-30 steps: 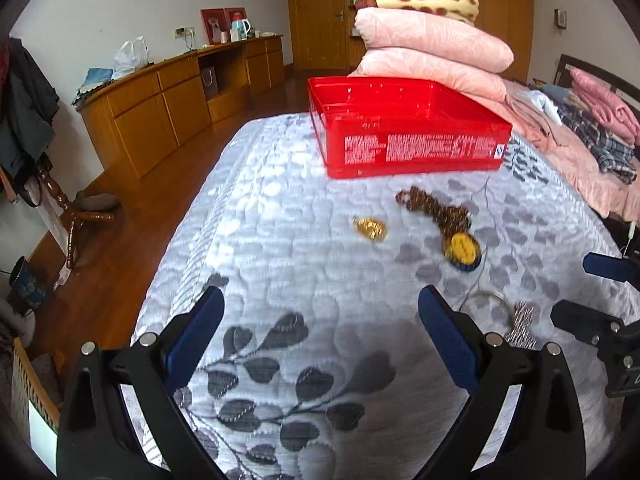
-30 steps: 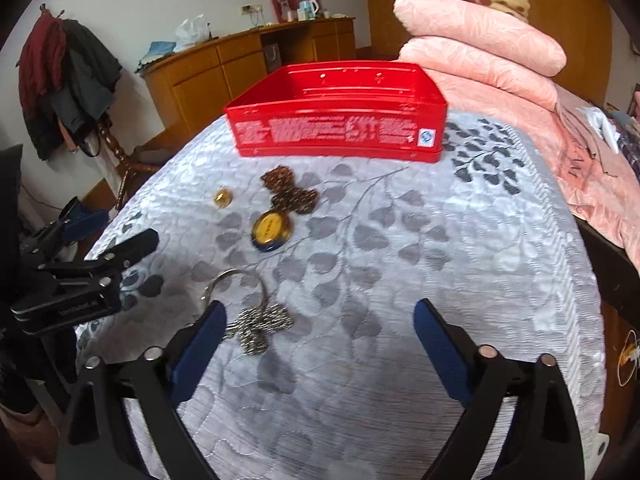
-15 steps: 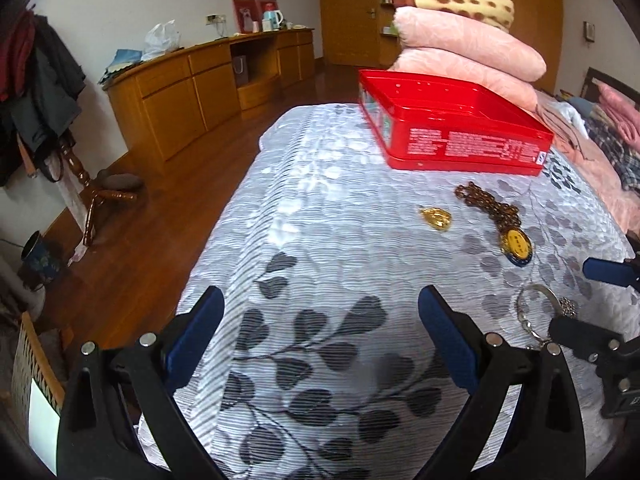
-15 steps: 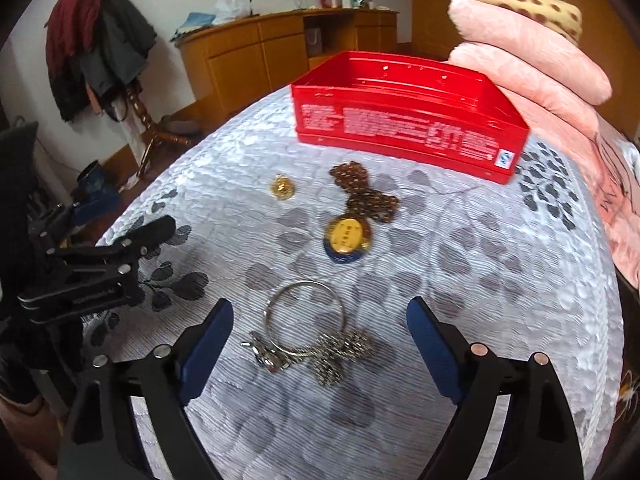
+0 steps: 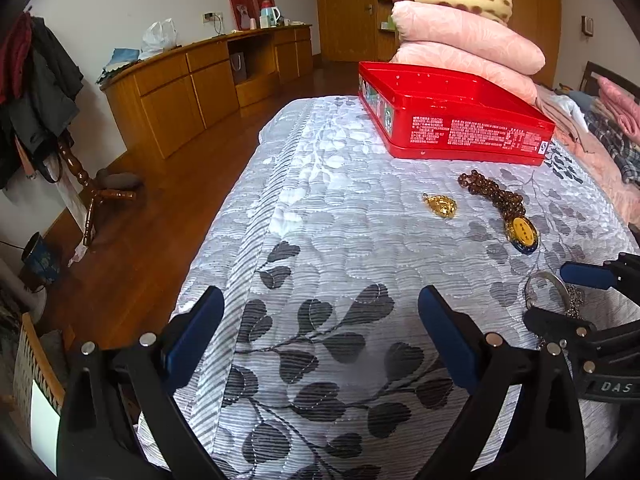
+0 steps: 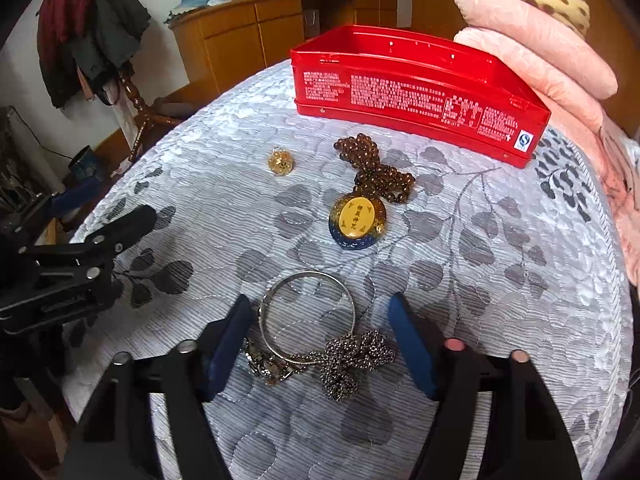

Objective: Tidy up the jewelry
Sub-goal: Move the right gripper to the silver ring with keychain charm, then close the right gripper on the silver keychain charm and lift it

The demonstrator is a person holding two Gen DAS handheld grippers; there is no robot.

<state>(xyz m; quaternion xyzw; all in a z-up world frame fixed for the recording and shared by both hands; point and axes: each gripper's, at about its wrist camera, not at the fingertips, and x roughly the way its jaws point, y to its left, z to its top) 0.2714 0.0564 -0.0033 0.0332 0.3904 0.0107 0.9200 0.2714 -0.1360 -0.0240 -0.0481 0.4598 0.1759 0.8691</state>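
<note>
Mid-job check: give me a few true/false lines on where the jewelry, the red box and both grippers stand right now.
1. The silver bangle lies between the right gripper fingers, which are closing. True.
2. The red box already holds the bead necklace. False: the brown bead necklace lies on the bedspread in front of it.
3. The left gripper grips the gold pendant. False: it is open over bare bedspread; the gold pendant lies beyond it.
4. The oval yellow pendant lies beside the beads. True.

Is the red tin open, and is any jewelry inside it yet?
Open: the red tin has no lid on. The part of its interior that shows holds nothing; its floor is mostly hidden, so cannot tell fully.
</note>
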